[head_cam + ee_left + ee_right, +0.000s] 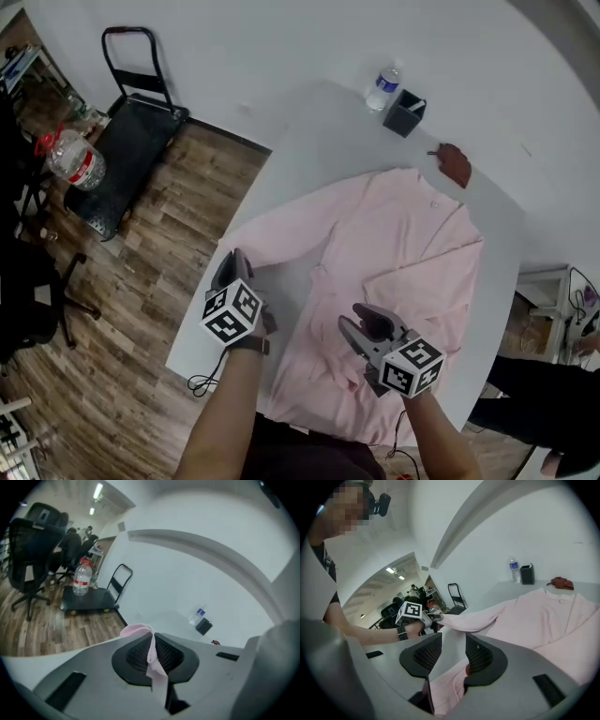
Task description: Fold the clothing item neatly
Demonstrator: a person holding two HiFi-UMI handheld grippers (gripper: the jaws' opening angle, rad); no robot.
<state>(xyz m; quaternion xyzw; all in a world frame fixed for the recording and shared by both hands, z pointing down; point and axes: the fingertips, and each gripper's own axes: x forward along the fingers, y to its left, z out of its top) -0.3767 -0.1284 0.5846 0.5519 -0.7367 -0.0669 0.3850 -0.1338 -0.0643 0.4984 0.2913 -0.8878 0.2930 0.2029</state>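
A pink long-sleeved shirt [403, 262] lies spread face up on the white table [309, 141], collar toward the far edge. My left gripper [228, 262] is at the end of the shirt's left sleeve, near the table's left edge. In the left gripper view the left gripper [151, 653] is shut on the pink sleeve cuff [138, 631], which sticks up between the pads. My right gripper [364, 326] hovers over the shirt's lower front, open. In the right gripper view the right gripper [453, 654] has nothing between its pads, with pink cloth [534, 616] lying below.
A water bottle [382, 87], a dark pen holder [405, 112] and a reddish-brown item [456, 164] sit at the table's far edge. A black cable [202, 382] hangs off the near left corner. On the wood floor to the left stand a black cart [127, 150] and a large water jug [75, 159].
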